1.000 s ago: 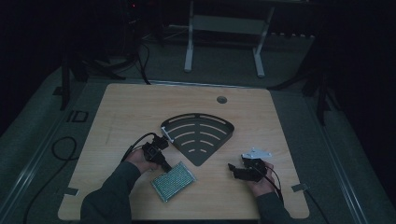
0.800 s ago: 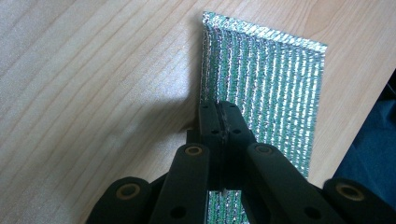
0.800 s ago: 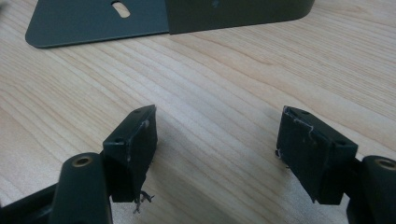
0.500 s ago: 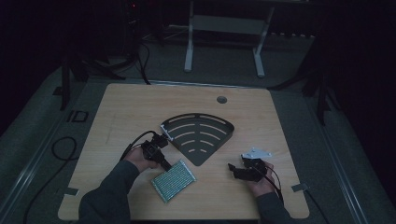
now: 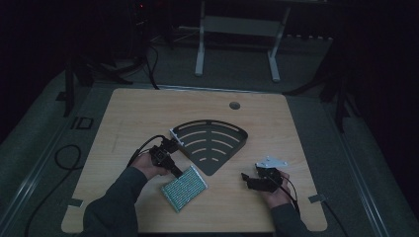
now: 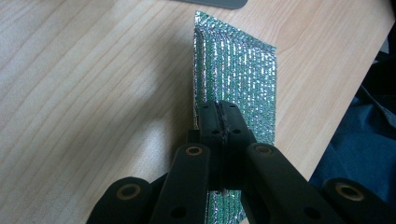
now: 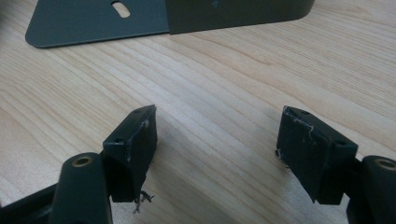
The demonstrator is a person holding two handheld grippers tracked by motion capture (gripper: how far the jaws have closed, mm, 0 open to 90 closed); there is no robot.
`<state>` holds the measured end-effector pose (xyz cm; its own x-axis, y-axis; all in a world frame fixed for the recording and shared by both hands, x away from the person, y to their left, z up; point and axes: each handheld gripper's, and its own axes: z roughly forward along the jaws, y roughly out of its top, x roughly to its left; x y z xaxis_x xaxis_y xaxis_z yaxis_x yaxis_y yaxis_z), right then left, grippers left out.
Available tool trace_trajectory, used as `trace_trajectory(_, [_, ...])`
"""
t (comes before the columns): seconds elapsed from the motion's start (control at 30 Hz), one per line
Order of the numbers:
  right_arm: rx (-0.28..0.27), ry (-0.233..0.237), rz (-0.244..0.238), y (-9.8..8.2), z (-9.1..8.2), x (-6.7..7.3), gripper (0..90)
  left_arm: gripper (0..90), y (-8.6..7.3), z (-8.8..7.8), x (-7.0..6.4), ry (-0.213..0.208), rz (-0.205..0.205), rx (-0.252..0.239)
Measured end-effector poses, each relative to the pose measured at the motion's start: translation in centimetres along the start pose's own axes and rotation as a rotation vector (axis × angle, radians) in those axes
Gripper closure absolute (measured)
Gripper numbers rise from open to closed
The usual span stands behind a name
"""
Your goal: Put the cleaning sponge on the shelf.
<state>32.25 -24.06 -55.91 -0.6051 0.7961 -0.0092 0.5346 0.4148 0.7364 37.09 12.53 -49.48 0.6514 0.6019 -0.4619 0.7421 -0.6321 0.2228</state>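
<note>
Dim room, light wood table (image 5: pixel 148 118) with a dark fan-shaped metal shelf (image 5: pixel 212 143) sitting near the middle. At about 7 o'clock from it lies a glittery green pouch (image 5: pixel 185 188), flat on the wood. The left gripper (image 6: pixel 219 116) has its jaws pinched tight on the pouch's near edge. The right gripper (image 7: pixel 217 140), over at 4 o'clock from the shelf, has its jaws spread wide over bare wood, holding nothing.

The left gripper (image 5: pixel 174 171) is held with jaws pressed together; the right gripper (image 7: pixel 217 154) is held with jaws spread wide.
</note>
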Motion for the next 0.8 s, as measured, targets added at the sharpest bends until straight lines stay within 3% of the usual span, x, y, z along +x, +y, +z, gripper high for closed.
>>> trace_trajectory(0.8, [0.000,0.000,0.001,0.0,0.0,0.0,28.1,90.0,1.7,-1.4,-1.0,0.004,0.033,-0.025])
